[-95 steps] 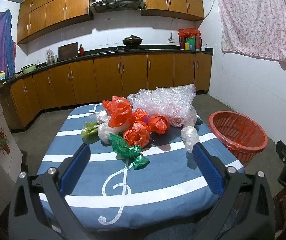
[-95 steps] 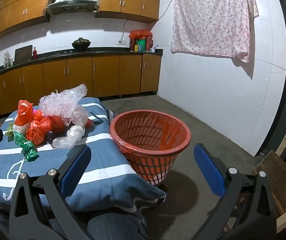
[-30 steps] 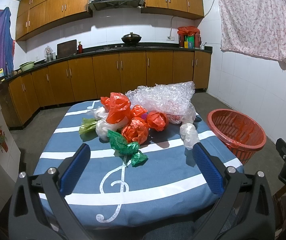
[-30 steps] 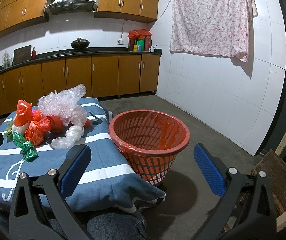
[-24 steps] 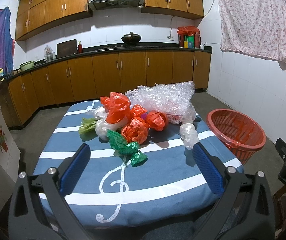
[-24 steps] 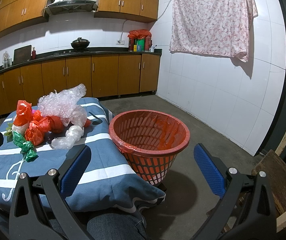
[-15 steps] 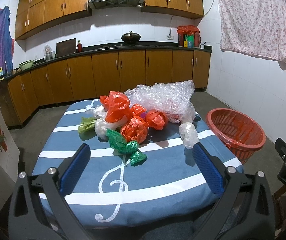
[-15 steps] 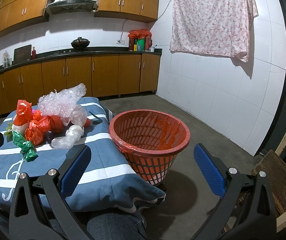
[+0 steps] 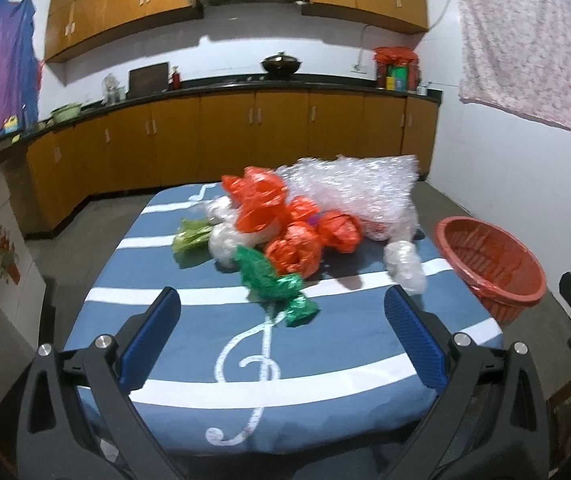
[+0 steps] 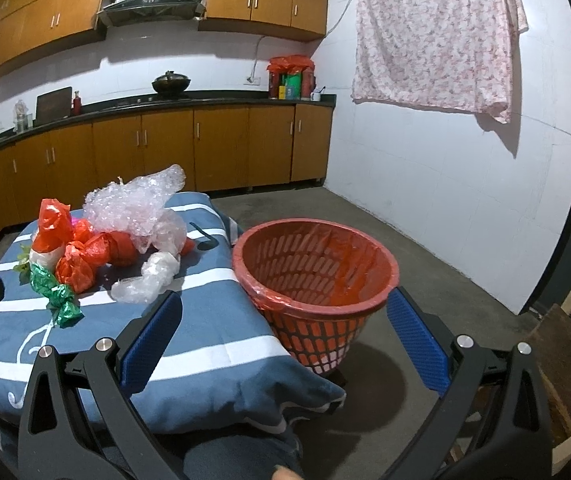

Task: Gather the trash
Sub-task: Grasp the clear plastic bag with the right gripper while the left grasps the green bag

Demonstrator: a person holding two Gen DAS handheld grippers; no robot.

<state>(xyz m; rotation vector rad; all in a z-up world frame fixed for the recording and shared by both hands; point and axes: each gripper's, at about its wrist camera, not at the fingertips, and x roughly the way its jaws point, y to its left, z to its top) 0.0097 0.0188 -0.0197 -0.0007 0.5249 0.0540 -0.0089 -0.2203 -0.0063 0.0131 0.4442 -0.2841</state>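
Trash bags (image 9: 291, 236) heap on the far worktop (image 9: 325, 360); lined red basket (image 10: 315, 280) waits right; both grippers' jaws released, empty.

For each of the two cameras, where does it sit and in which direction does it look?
Left wrist: sits on the left gripper, looks forward over the blue striped table at the pile of plastic bags; both open fingers show.
Right wrist: sits on the right gripper, faces the red basket on the floor beside the table; both open fingers show.
Shared: table, bags, basket, kitchen cabinets; each view shows the edge of the other gripper.
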